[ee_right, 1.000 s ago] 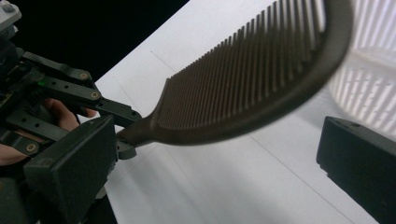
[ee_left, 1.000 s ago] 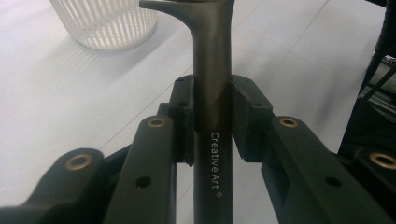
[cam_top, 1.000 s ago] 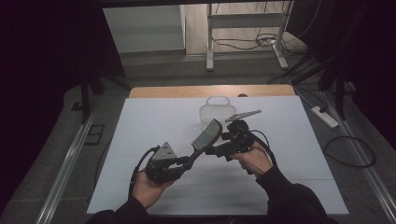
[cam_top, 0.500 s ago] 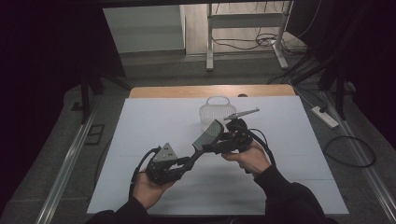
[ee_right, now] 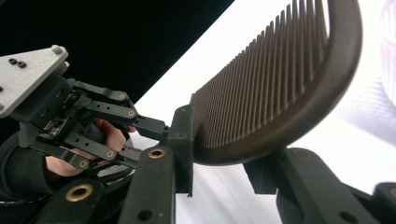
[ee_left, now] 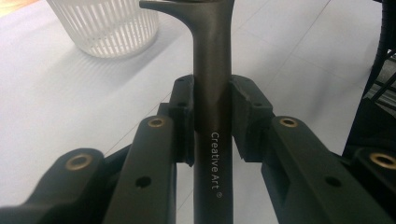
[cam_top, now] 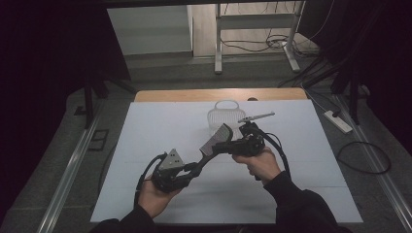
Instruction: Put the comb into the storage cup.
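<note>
A dark comb [cam_top: 216, 140] with a long handle is held above the white table sheet [cam_top: 155, 126], slanting up to the right. My left gripper [cam_top: 197, 165] is shut on its handle [ee_left: 212, 84], which bears the words "Creative Art". My right gripper [cam_top: 224, 145] comes in from the right, and its jaws have just been closing with the comb's toothed head [ee_right: 280, 79] between them. One pad now sits against the teeth, the other under the curved spine. In the right gripper view my left gripper [ee_right: 161, 128] and the hand that holds it lie beyond.
A white slatted basket [cam_top: 222, 114] [ee_left: 105, 23] stands upright just behind the comb. A thin grey stick [cam_top: 256, 117] lies to its right. The table's wooden far edge [cam_top: 194, 94] borders the sheet. A power strip [cam_top: 338, 121] and cables lie on the floor at the right.
The right gripper's jaws have closed on the comb's head. Both hands have stayed where they were, and the left gripper has kept its hold on the handle.
</note>
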`<state>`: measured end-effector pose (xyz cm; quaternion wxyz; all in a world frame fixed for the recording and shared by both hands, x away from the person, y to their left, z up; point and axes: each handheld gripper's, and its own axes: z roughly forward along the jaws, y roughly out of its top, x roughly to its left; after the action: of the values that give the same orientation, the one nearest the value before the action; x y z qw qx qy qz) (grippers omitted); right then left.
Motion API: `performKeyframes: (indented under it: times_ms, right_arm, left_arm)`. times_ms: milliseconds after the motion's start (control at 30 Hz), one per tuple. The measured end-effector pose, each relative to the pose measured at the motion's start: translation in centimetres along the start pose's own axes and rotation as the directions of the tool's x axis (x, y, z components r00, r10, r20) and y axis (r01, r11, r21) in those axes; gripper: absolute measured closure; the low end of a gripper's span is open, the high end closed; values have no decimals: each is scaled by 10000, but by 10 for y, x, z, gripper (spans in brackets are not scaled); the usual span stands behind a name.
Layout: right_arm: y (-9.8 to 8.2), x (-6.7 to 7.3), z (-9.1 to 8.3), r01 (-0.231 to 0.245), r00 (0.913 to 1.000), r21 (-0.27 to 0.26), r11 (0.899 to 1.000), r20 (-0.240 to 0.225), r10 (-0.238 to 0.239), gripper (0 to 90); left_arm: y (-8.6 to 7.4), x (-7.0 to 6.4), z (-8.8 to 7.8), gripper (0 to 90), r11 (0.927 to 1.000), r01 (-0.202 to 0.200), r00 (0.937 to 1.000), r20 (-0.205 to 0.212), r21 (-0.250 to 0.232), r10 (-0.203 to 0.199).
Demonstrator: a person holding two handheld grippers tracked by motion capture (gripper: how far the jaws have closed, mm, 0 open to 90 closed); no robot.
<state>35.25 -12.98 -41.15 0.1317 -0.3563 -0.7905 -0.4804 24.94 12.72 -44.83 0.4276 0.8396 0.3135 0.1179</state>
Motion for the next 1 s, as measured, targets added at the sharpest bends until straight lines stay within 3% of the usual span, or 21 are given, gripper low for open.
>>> performKeyframes:
  times_ms: [33, 67, 100, 267, 467, 567, 733, 1000]
  right_arm:
    - [0, -2, 0, -189, 9992, -10, 9998, -351, 188, 733]
    - [0, -2, 0, -189, 9992, -10, 9998, -351, 188, 733]
    - [-1, -5, 0, -565, 9949, -28, 9984, -835, 561, 780]
    - [-2, -8, 1, -1049, 9830, 34, 9945, -1514, 1042, 832]
    - [-2, -6, 1, -897, 9852, 17, 9960, -1463, 889, 837]
    - [-2, -2, 0, -647, 9883, -229, 9976, -1398, 609, 837]
    - [-2, 0, -3, -354, 9927, -410, 9985, -1169, 304, 837]
    - [-2, -1, -7, -104, 9965, -623, 9980, -836, 52, 836]
  left_arm:
    - [0, 0, 0, 717, 10000, -43, 10000, 3, 33, 43]
    - [0, 0, 0, 717, 10000, -43, 10000, 3, 33, 43]
    - [-1, -1, 2, 716, 9999, -100, 9999, 4, 79, 100]
    - [-1, -2, 6, 716, 9994, -195, 9998, -54, 299, 197]
    - [-2, -2, 7, 696, 9996, -134, 9997, -180, 257, 138]
    - [-3, 0, 8, 629, 9996, 125, 9994, -333, 251, -117]
    - [-4, 1, 9, 492, 9992, 224, 9986, -491, 326, -208]
    - [-6, 7, 7, 335, 9971, 699, 9968, -407, 298, -687]
